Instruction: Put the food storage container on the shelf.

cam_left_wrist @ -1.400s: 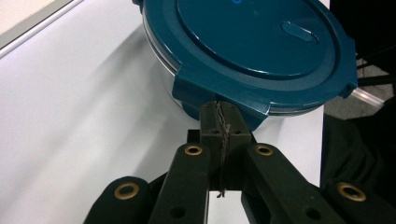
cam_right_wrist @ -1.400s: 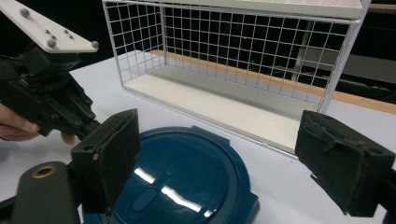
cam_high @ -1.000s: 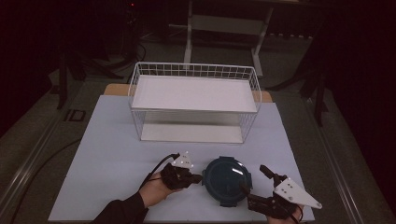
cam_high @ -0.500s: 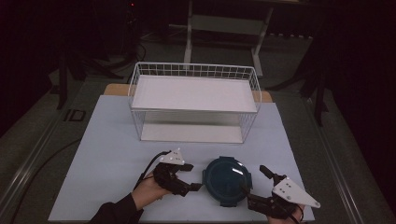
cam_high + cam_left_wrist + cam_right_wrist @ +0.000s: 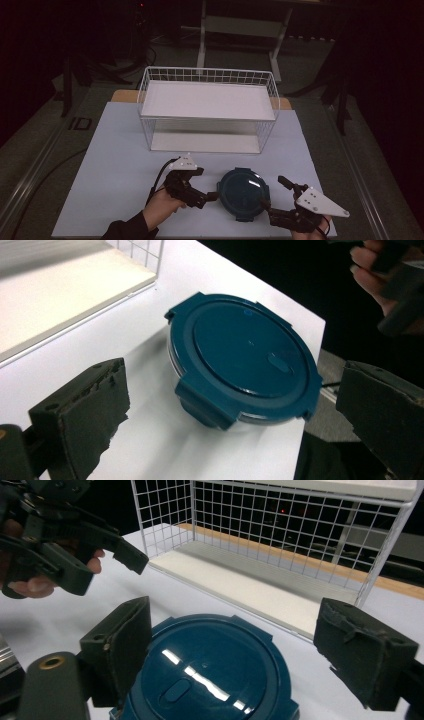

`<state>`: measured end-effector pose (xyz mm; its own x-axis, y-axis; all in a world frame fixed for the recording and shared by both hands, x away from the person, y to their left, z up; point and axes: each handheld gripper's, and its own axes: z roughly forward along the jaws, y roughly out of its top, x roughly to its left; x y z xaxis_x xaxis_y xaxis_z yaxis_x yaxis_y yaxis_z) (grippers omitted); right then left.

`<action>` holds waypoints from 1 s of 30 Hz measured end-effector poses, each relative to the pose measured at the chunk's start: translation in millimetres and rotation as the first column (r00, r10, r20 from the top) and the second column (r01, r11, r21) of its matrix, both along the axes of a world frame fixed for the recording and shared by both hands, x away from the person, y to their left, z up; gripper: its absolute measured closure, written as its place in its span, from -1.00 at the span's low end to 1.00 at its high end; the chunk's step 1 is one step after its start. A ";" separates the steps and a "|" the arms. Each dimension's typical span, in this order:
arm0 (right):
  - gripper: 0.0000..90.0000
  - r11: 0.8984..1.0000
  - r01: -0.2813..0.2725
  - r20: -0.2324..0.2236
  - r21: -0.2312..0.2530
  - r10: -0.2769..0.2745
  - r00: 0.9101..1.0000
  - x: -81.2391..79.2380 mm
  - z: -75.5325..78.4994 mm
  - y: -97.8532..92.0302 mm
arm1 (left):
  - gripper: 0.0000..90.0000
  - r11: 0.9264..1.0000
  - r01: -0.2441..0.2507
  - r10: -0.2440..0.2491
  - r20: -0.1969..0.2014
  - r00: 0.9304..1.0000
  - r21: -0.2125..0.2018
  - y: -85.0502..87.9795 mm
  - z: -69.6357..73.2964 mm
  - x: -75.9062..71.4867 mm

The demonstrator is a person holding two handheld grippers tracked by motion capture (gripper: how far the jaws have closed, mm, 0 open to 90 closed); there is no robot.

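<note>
Since a second ago the left gripper (image 5: 212, 196) has drawn back from the round blue-lidded container (image 5: 243, 193), jaws just opened wide and empty, while the right gripper (image 5: 272, 196) waits open beside it on the bench (image 5: 115, 165), best re-gripping squarely across the rim.

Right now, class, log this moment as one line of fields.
left hand-held gripper: jaws just opened, nothing held | right hand-held gripper: open | round dark-blue lidded plastic container: on table, between both | white wire basket: behind

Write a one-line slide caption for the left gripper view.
Open left tongs face a round container with a blue clip lid on the white table.
</note>
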<state>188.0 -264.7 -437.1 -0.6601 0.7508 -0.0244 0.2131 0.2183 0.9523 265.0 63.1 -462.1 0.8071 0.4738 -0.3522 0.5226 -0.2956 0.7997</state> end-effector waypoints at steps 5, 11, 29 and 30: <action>-0.72 0.999 0.030 -0.004 -0.013 -0.030 1.000 2.0 2.5 -3.4 | -0.98 1.000 0.009 -0.007 -0.070 0.998 0.030 -9.0 -11.4 8.5; -0.74 1.000 -0.005 -0.015 -0.005 0.005 1.000 2.5 2.4 -9.6 | -0.98 0.998 -0.023 0.030 -0.148 0.989 0.053 -14.3 -27.3 17.6; -0.73 1.000 0.022 -0.098 -0.018 -0.024 0.995 2.1 -3.3 -6.7 | -0.31 0.994 -0.109 0.083 -0.537 0.839 -0.016 -16.4 -49.8 34.7; -0.73 1.000 0.026 -0.099 -0.017 -0.027 0.995 1.8 -3.1 -7.0 | -0.22 0.994 -0.110 0.082 -0.545 0.834 -0.019 -16.8 -50.3 34.6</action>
